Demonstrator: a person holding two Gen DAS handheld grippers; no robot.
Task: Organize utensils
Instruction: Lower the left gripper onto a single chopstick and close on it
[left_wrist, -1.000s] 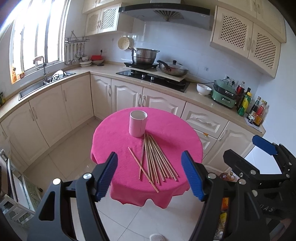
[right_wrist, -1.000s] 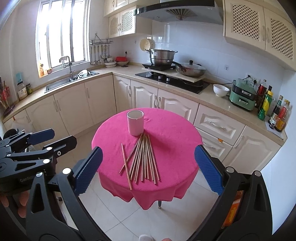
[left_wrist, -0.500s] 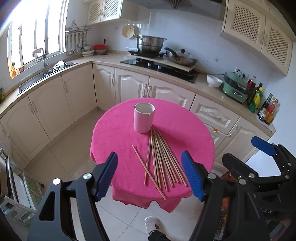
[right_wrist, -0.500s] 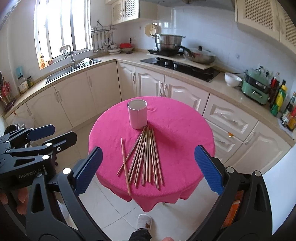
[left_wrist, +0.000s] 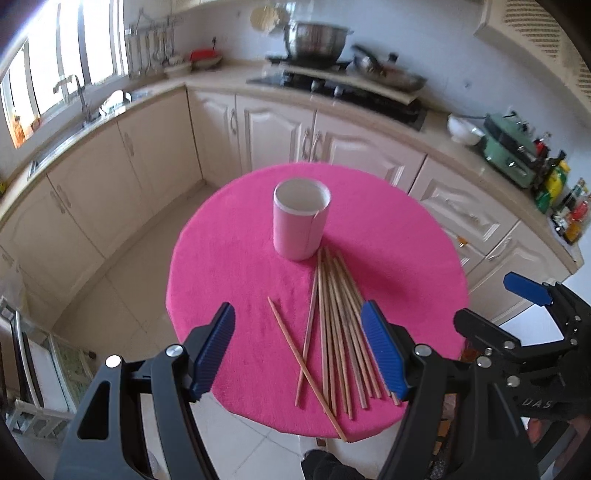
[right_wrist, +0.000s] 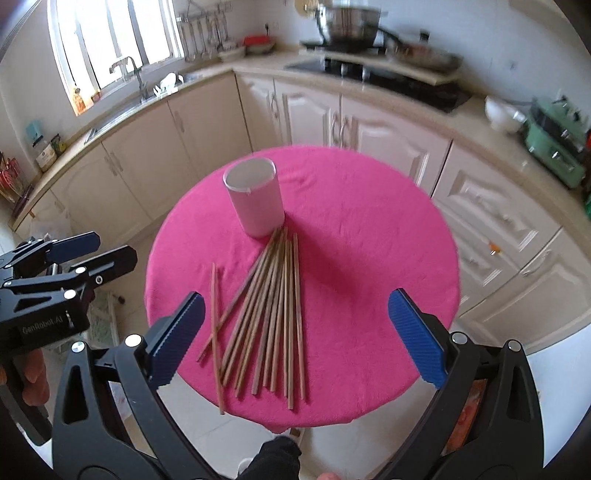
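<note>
Both grippers hover above the near edge of the round surface (left_wrist: 229, 258), which is covered in a pink cloth. Left gripper (left_wrist: 297, 352) is released, jaws wide, nothing between them. Right gripper (right_wrist: 295, 338) likewise: spread wide and empty.

Chopsticks (right_wrist: 275, 314) lie loose on the cloth in a fan, far ends converging at the base of the pink cup (right_wrist: 255, 201), near ends splayed toward the table edge. One stray chopstick (left_wrist: 304, 365) crosses the bundle diagonally on its left side. The cup stands upright, looks empty, just beyond the fan.

Step in hand, as I read it: approach for the first pick.
- Take the stray first; it lies over the others and will drag them if left.
- Grasp across the shaft, near mid-length, so it doesn't swing.
- The cloth is soft, so come down flat and close slowly; the sticks are thin and will roll.
- Tip it vertical before the cup mouth and drop it in end first.
- The cup is light-looking; don't knock the rim. The left gripper could steady it.

Writing: "GenRobot.AI" on the left gripper body in the right wrist view. "DAS…" is partly visible on the right gripper body in the left wrist view; the rest is cut off.
</note>
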